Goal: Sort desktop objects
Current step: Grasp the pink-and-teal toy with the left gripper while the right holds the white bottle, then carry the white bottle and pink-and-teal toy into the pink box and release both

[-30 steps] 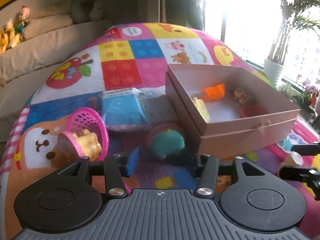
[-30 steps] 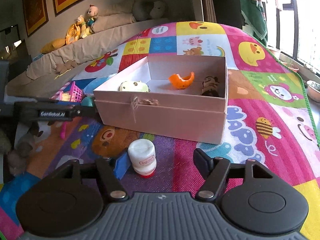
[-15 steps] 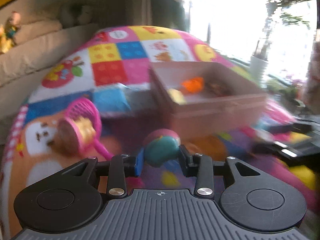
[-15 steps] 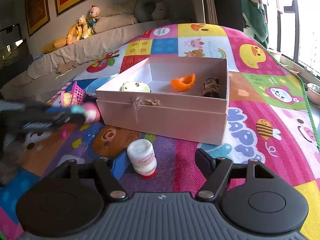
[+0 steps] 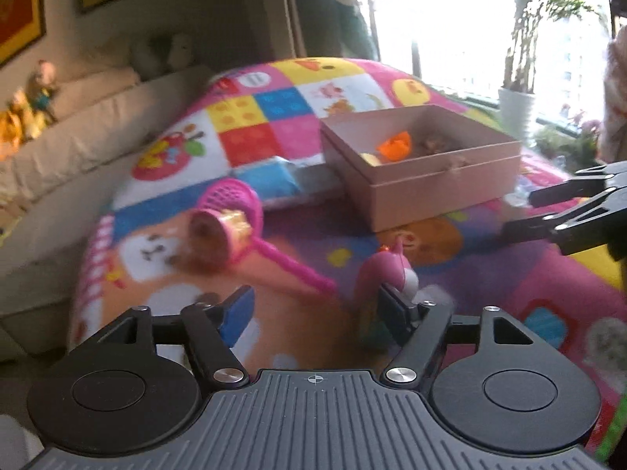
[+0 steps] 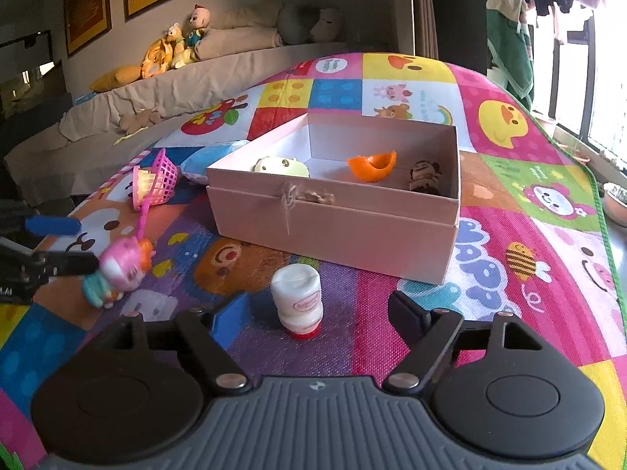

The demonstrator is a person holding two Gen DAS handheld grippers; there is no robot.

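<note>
Left claw point(image 5: 313, 311), fingers spread wide, grips nothing; the blurred pink toy point(image 5: 386, 274) touches only its right finger point(image 5: 394, 313), base hidden. Right claw point(image 6: 313, 313), open, straddles the white bottle point(image 6: 298, 299) near the play mat's point(image 6: 529, 180) front edge, before the box point(image 6: 333, 231).

Ahead of your right hand-held gripper point(image 6: 313, 315) a bottle point(image 6: 298, 300) stands on the mat point(image 6: 540, 196), the box point(image 6: 333, 223) behind it. Left of the box lies the basket point(image 6: 154, 182); nearer you, the toy figure point(image 6: 117, 270) touches your left hand-held gripper point(image 5: 313, 309).
</note>
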